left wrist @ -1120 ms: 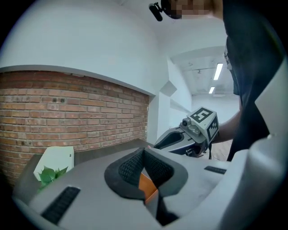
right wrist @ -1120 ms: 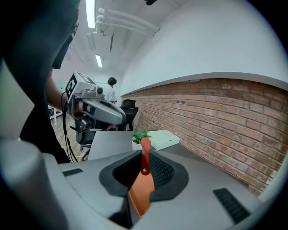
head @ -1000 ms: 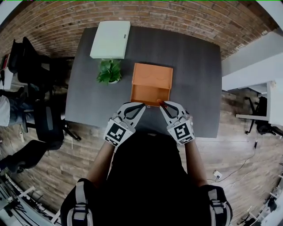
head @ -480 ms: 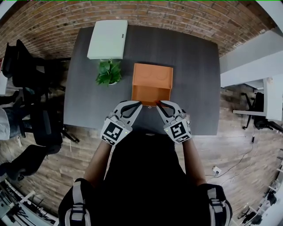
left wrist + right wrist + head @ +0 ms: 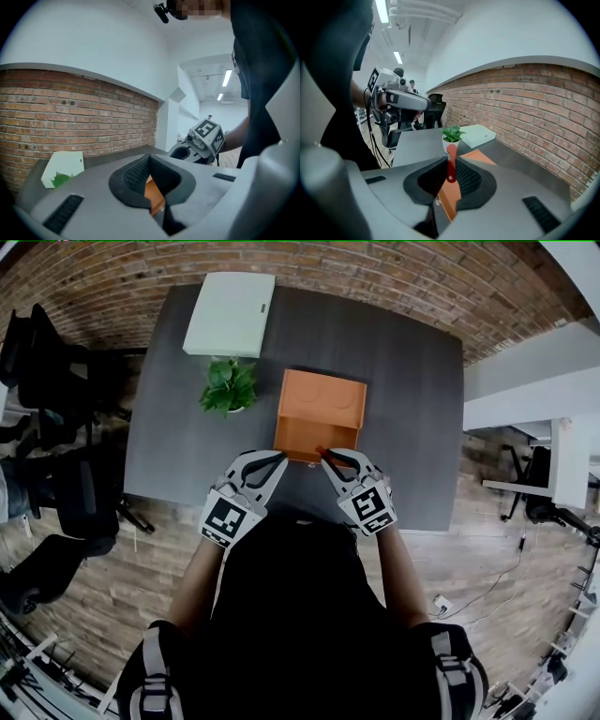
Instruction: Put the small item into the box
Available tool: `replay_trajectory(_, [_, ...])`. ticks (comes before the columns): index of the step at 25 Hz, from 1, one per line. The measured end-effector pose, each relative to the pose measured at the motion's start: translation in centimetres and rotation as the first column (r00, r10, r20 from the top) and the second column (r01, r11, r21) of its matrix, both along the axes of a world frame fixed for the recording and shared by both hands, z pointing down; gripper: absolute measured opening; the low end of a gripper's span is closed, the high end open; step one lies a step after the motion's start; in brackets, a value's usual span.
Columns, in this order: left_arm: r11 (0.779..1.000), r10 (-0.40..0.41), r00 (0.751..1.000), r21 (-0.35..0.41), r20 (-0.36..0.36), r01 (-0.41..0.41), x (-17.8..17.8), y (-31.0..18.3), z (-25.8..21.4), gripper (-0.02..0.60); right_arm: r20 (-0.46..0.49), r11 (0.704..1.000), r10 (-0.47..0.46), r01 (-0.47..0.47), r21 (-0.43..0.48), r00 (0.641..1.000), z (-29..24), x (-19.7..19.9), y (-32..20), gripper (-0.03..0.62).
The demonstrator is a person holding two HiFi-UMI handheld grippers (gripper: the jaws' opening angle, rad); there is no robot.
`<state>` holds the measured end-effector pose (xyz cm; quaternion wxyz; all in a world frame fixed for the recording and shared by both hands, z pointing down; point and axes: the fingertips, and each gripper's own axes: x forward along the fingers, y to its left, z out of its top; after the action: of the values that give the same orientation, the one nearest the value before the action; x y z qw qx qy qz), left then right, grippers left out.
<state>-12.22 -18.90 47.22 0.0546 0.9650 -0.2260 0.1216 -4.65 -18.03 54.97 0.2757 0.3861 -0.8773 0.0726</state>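
Observation:
An open orange box [image 5: 319,413] sits mid-table, its open compartment facing me. My right gripper [image 5: 323,454] hovers at the box's near edge, shut on a small red item [image 5: 451,161] that sticks up between its pads; the box [image 5: 452,193] shows orange beyond the jaws. My left gripper [image 5: 281,457] is beside it at the box's near left corner, shut with nothing between its pads [image 5: 140,176]. The box [image 5: 154,197] shows past the left jaws.
A small potted plant [image 5: 225,385] stands left of the box, and a white flat case [image 5: 230,313] lies at the table's [image 5: 187,446] far left corner. Black chairs [image 5: 47,381] stand to the left of the table. A brick wall [image 5: 375,273] runs behind.
Both grippers have shifted slightly left and toward the box's near edge. The right gripper keeps its hold on the red item.

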Motion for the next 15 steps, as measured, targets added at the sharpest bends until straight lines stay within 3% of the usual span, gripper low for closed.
replay_trajectory(15, [0.993, -0.113, 0.994, -0.034, 0.004, 0.113, -3.5, -0.1, 1.1, 0.023, -0.079, 0.99, -0.075, 0.065, -0.123, 0.994, 7.2, -0.3, -1.7, 0.064])
